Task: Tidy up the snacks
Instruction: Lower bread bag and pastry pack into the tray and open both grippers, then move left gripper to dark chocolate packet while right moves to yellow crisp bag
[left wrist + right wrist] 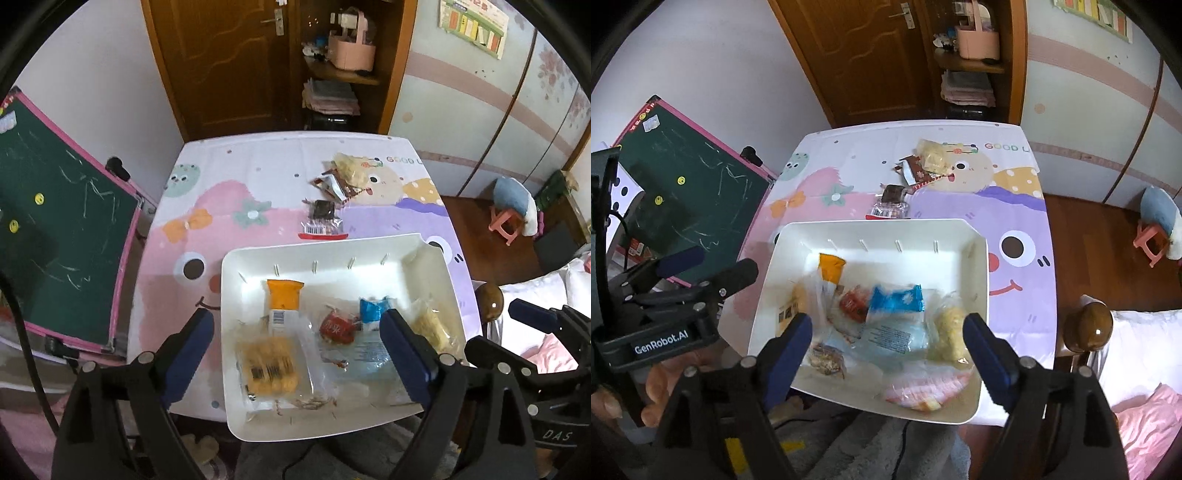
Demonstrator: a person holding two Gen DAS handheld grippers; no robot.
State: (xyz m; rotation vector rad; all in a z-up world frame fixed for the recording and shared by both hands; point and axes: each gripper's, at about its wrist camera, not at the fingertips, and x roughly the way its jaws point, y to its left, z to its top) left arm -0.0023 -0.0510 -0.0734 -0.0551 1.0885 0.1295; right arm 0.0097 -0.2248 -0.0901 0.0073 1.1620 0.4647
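Bin: your white plastic bin (258, 417) sits at the near edge of the table (229, 166), on a cartoon-print tablecloth (1015, 206). Its near corner overhangs the table edge. Its long axis runs left to right across both views.
Bin contents: you see an orange-topped cracker pack (279, 332) lying with its long axis pointing away from you, orange end farthest. Beside it lie a small red packet (337, 328), a blue-topped clear pack (894, 314) with its blue end farthest, and a pale yellow snack bag (951, 332) against the right wall. A pink-and-white wrapper (923, 387) lies at the near right corner.
Loose snacks: a dark brownie pack (323, 219), a brown-and-silver wrapper (332, 186) and a clear bag of yellow pieces (351, 170) lie on the cloth beyond the bin, near one another.
Left gripper (297, 350): your jaws stand wide apart above the bin, clamped on nothing.
Right gripper (888, 350): your jaws stand wide apart above the bin, empty.
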